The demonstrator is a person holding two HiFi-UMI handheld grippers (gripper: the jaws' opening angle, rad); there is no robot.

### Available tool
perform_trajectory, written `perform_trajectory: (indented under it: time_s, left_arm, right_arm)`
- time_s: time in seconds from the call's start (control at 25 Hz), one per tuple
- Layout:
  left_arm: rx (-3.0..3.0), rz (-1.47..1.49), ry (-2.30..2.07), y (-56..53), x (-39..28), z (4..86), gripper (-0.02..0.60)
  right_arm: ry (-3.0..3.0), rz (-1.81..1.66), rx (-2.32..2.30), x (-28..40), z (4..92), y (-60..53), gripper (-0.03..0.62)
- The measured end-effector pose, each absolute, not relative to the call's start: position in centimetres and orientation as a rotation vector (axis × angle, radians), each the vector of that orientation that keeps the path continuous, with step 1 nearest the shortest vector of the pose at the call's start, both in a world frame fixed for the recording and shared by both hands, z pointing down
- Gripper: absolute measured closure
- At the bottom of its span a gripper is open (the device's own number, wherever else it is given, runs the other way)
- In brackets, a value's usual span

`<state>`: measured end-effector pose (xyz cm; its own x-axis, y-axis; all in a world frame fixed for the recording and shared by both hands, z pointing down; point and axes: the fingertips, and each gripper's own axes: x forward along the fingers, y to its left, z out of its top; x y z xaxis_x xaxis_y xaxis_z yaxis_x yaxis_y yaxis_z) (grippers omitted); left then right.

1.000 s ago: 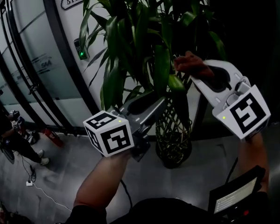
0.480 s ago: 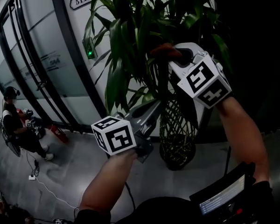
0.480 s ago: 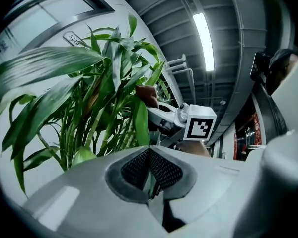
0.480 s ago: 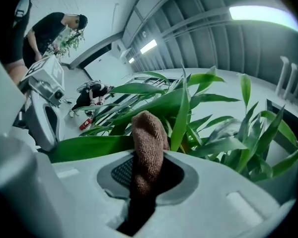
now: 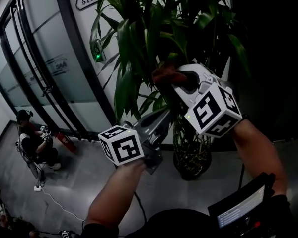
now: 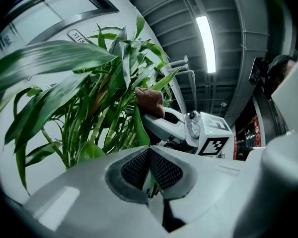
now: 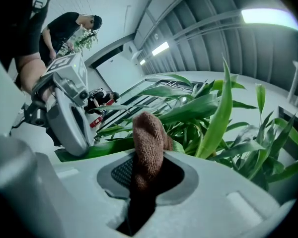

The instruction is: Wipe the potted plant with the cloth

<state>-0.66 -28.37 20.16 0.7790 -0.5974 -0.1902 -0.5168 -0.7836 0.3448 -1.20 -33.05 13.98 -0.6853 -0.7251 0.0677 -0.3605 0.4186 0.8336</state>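
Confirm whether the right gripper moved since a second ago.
Yes. The right gripper moved left: its marker cube was right of the pot, now sits above it.

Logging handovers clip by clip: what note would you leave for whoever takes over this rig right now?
Left gripper: shut on a leaf low in the plant.
Right gripper: shut on the cloth, raised among the leaves just above the left one.
Done: cloth gripped, leaf pinned. How much is already wiped can't be told.
Left: probably run the cloth along the pinned leaf, then the others.
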Motion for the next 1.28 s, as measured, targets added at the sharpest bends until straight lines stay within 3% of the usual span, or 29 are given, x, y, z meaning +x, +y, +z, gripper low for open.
perform_trajectory:
  time_s: [0.84,1.16,1.28]
  left_arm:
    - [2.716,-0.346,-0.863,-28.9,-1.6,21.0,0.565]
    - [2.723,-0.354,-0.843,-28.6,-1.4,20.9,0.565]
    - [2.726,-0.352,-0.846,-28.6,-1.4,20.7,0.565]
  right_arm:
    - [-2.483,-0.857,0.612,-1.6,20.7,-27.0,0.531]
    - [-2.165,-1.295,1.029,2.0,12.7,-29.4,0.531]
    - [-2.225,-1.233,1.078,2.5,10.6,-32.7,0.531]
